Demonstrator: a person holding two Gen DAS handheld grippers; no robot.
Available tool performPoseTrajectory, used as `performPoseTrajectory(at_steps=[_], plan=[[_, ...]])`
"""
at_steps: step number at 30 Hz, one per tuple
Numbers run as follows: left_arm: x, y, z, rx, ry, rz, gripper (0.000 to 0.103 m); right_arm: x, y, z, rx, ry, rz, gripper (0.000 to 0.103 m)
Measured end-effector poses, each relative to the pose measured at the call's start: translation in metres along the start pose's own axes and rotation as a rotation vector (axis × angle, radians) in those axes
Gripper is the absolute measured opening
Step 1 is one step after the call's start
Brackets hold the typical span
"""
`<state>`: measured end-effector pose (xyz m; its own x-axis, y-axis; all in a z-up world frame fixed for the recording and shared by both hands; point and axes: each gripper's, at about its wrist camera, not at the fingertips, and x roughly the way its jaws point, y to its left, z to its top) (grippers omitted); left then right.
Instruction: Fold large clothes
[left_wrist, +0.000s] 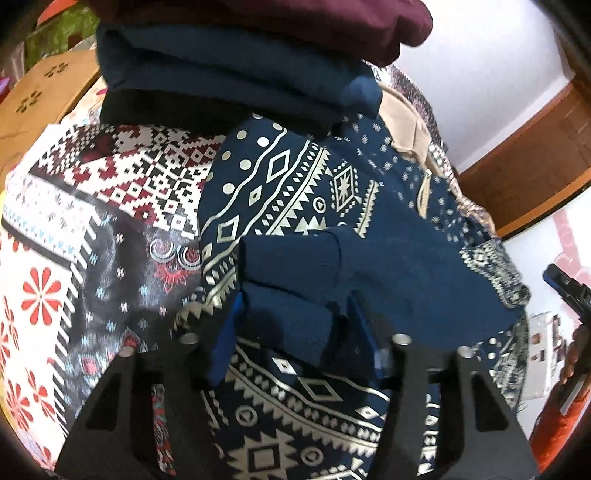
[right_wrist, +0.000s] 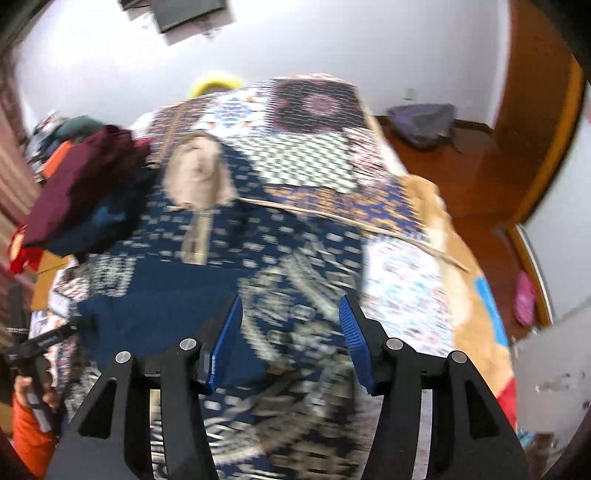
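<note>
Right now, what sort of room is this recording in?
Probably a bedroom: a patterned bedspread covers what looks like a bed, folded clothes are stacked on it, and a wooden door stands in a plain white wall.

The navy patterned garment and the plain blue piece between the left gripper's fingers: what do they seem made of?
Navy patterned garment: looks like thin woven cloth with a cream printed design that catches a faint sheen; fibre unclear. Plain blue piece: thicker, matte, slightly fuzzy, probably fleece or knit.
</note>
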<state>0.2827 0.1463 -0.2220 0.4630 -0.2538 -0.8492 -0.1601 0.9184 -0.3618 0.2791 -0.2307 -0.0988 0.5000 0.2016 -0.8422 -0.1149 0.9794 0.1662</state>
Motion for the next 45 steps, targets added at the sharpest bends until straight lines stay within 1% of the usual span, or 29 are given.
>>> performPoseTrajectory(at_steps=[1, 2, 4, 6, 7, 9, 12, 14, 15, 17, 19, 20, 21, 22, 23, 25, 28, 31, 33, 34, 35, 37, 39, 43, 45], plan=[[0.003, -0.001, 0.001, 0.012, 0.002, 0.019, 0.041, 0.003, -0.007, -0.003, 0.014, 0.008, -0.011, 0.051], [0.005, -0.004, 0.003, 0.029, 0.000, 0.043, 0.036, 0.005, -0.012, -0.005, 0.026, 0.014, -0.014, 0.051], [0.007, -0.009, 0.006, 0.066, -0.012, 0.078, 0.021, 0.012, -0.022, -0.011, 0.055, 0.034, -0.017, 0.051], [0.006, -0.015, 0.011, 0.087, -0.021, 0.086, 0.012, 0.022, -0.028, -0.016, 0.067, 0.061, -0.021, 0.051], [0.004, -0.018, 0.015, 0.087, -0.029, 0.079, 0.011, 0.027, -0.030, -0.019, 0.067, 0.075, -0.019, 0.051], [-0.010, -0.026, 0.024, 0.102, -0.068, 0.059, 0.010, 0.035, -0.032, -0.025, 0.068, 0.097, -0.024, 0.051], [-0.043, -0.046, 0.039, 0.147, -0.165, 0.029, 0.009, 0.036, -0.035, -0.030, 0.074, 0.101, -0.019, 0.051], [-0.065, -0.057, 0.046, 0.175, -0.226, 0.026, 0.009, 0.031, -0.034, -0.029, 0.076, 0.095, -0.014, 0.051], [-0.079, -0.064, 0.050, 0.194, -0.268, 0.026, 0.009, 0.027, -0.033, -0.027, 0.072, 0.086, -0.009, 0.051], [-0.097, -0.069, 0.055, 0.218, -0.324, 0.038, 0.009, 0.018, -0.029, -0.023, 0.051, 0.057, -0.006, 0.051], [-0.109, -0.070, 0.057, 0.232, -0.364, 0.061, 0.009, 0.010, -0.023, -0.019, 0.018, 0.018, -0.017, 0.051], [-0.111, -0.069, 0.056, 0.234, -0.376, 0.072, 0.009, 0.009, -0.021, -0.018, 0.004, 0.010, -0.026, 0.053], [-0.110, -0.065, 0.054, 0.234, -0.372, 0.080, 0.009, 0.010, -0.019, -0.018, -0.003, 0.008, -0.034, 0.061], [-0.108, -0.061, 0.052, 0.231, -0.364, 0.089, 0.009, 0.013, -0.019, -0.019, -0.009, 0.011, -0.044, 0.066], [-0.101, -0.055, 0.050, 0.221, -0.346, 0.107, 0.009, 0.017, -0.018, -0.020, -0.011, 0.017, -0.053, 0.066], [-0.085, -0.044, 0.046, 0.197, -0.306, 0.139, 0.009, 0.029, -0.018, -0.025, -0.022, 0.057, -0.062, 0.066], [-0.059, -0.019, 0.035, 0.167, -0.209, 0.175, 0.009, 0.045, -0.020, -0.034, -0.020, 0.113, -0.066, 0.066], [-0.030, -0.001, 0.022, 0.169, -0.110, 0.254, 0.010, 0.045, -0.021, -0.038, -0.017, 0.099, -0.068, 0.068], [-0.016, 0.005, 0.011, 0.178, -0.055, 0.290, 0.014, 0.044, -0.021, -0.037, -0.012, 0.107, -0.068, 0.068], [-0.011, 0.009, 0.007, 0.182, -0.035, 0.305, 0.020, 0.043, -0.021, -0.036, -0.010, 0.112, -0.067, 0.068], [-0.008, 0.011, 0.003, 0.187, -0.024, 0.315, 0.022, 0.043, -0.021, -0.035, -0.010, 0.116, -0.067, 0.068], [-0.010, 0.011, -0.002, 0.197, -0.030, 0.338, 0.035, 0.042, -0.019, -0.031, -0.019, 0.119, -0.069, 0.068], [-0.019, 0.007, -0.001, 0.206, -0.050, 0.345, 0.043, 0.039, -0.014, -0.028, -0.027, 0.109, -0.070, 0.068], [-0.039, -0.010, 0.007, 0.232, -0.100, 0.312, 0.047, 0.030, -0.004, -0.017, -0.055, 0.068, -0.060, 0.068], [-0.050, -0.027, 0.013, 0.262, -0.139, 0.292, 0.048, 0.024, 0.003, -0.008, -0.076, 0.039, -0.056, 0.068]])
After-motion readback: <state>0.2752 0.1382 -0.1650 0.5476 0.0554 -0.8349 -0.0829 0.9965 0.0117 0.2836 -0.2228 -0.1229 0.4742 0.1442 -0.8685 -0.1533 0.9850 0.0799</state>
